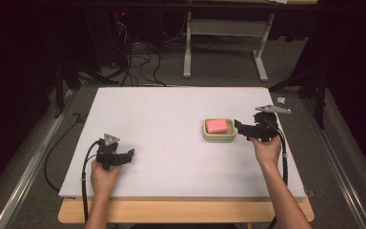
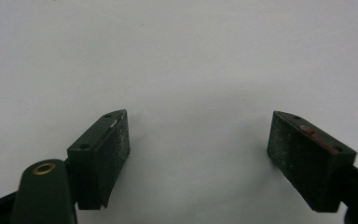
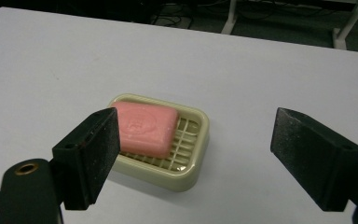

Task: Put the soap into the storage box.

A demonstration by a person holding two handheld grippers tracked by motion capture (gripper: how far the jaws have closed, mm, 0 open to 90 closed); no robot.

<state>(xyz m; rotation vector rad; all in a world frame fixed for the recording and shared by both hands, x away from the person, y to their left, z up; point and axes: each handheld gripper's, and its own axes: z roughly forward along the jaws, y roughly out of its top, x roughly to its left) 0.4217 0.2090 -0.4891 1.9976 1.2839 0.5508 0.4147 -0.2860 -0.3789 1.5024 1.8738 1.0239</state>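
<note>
Pink soap bar point(image 3: 144, 128) lies in a cream slatted plastic dish point(image 3: 193, 175) on the white table point(image 1: 162, 124). Right gripper point(image 3: 196, 154) hovers beside it, jaws wide apart; left gripper point(image 2: 198, 156) gapes, empty.

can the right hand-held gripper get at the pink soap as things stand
Probably yes. The right hand-held gripper is open and faces the pink soap, which lies uncovered in the soap dish; nothing stands between them.
</note>
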